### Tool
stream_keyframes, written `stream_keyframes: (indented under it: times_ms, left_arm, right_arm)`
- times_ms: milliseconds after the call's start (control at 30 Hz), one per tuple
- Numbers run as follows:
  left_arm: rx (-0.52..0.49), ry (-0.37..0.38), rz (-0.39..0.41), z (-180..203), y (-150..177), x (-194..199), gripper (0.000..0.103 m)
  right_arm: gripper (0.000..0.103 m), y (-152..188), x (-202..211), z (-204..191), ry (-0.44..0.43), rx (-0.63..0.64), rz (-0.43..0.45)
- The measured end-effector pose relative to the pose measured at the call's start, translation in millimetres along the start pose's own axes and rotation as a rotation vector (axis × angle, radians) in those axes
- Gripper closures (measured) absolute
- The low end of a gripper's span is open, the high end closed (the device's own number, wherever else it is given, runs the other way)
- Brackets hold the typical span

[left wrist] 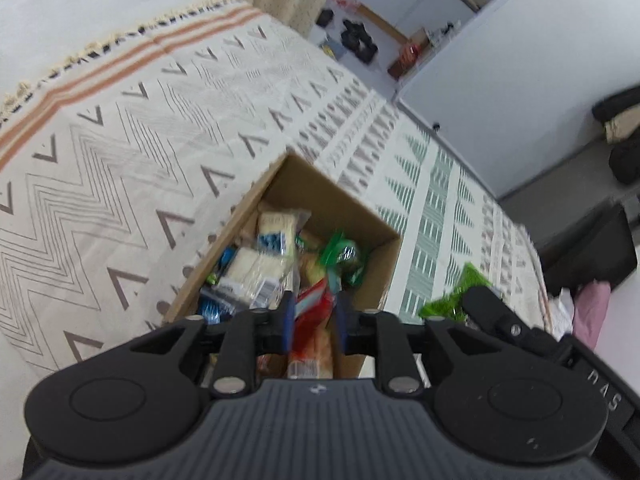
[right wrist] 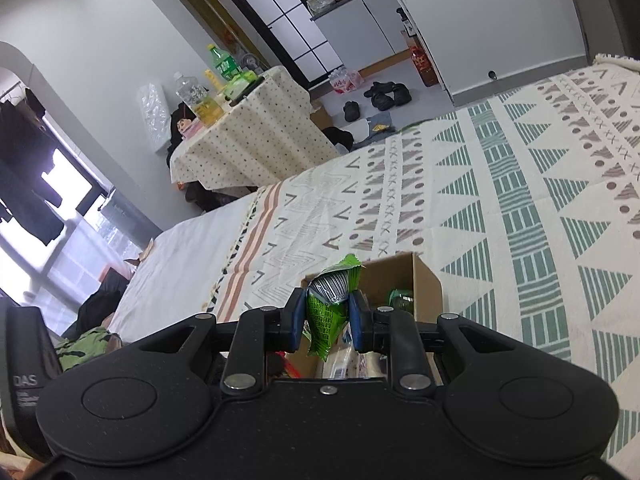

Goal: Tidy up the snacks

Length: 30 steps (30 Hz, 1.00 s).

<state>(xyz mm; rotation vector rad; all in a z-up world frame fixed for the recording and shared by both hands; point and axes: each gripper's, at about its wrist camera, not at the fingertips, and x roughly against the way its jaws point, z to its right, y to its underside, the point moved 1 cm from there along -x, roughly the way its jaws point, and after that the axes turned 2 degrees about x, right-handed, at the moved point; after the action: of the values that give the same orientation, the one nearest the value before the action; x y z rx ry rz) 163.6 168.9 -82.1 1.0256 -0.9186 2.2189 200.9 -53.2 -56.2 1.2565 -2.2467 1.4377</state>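
Left claw (left wrist: 311, 322): right up at the lens, blue pads narrowed onto a red and orange packet (left wrist: 310, 328), gripped just above the near end of the box (left wrist: 360, 216).
Right claw (right wrist: 328, 318): pads pinched on a green packet (right wrist: 330, 308), barcode side facing up, crumpled top poking out past the fingertips.
Right claw, seen from the left: its black body sits just right of the box, with the green packet (left wrist: 456, 296) showing beside it.
Box: open brown cardboard, standing on the bed (left wrist: 140, 140), flaps up, well filled.
Inside the box: pale cracker packs (left wrist: 264, 248) with blue labels on the left side, a green wrapper (left wrist: 342, 254) toward the far right corner, more red and orange wrapping in the middle.
Box from the right view: it sits straight ahead (right wrist: 424, 280), just beyond the green packet, a green wrapper peeking over the rim.
Bed: covered by a cream blanket (right wrist: 520, 200) with green triangles, grey zigzags and orange stripes; plain white sheet past the fringe.
Background: a draped side table (right wrist: 248, 136) with bottles (right wrist: 222, 64) on top; dark shoes (right wrist: 386, 94) on the floor by the white cabinets.
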Motion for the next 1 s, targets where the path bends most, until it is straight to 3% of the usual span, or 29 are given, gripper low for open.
stream_keyframes:
  times_ms: [67, 400, 467, 667, 867, 1000]
  left_arm:
    - [0.01, -0.033, -0.026, -7.2, 0.7, -5.4, 0.074]
    - [0.037, -0.055, 0.02, -30.7, -12.0, 9.0, 0.049]
    - [0.036, -0.06, 0.029, -32.4, -13.1, 13.0, 0.039]
    - [0.014, -0.083, 0.049, -32.8, -12.6, 23.9, 0.019]
    - [-0.024, -0.098, 0.046, -27.7, -7.3, 35.9, 0.016]
    - [-0.052, -0.11, 0.056, -20.8, -0.4, 48.0, 0.012]
  right_arm:
    - [0.08, 4.3, -4.2, 0.3, 0.007, -0.002, -0.009]
    - [0.08, 15.7, -25.9, 0.7, 0.024, -0.035, -0.049]
    - [0.08, 16.5, -28.7, -3.1, 0.02, -0.033, -0.055]
    - [0.064, 17.9, -26.8, -8.7, 0.026, -0.042, -0.066]
    - [0.061, 17.8, -7.9, 0.1, 0.048, -0.054, -0.047]
    - [0.053, 18.7, 9.5, 6.4, 0.066, -0.049, -0.036]
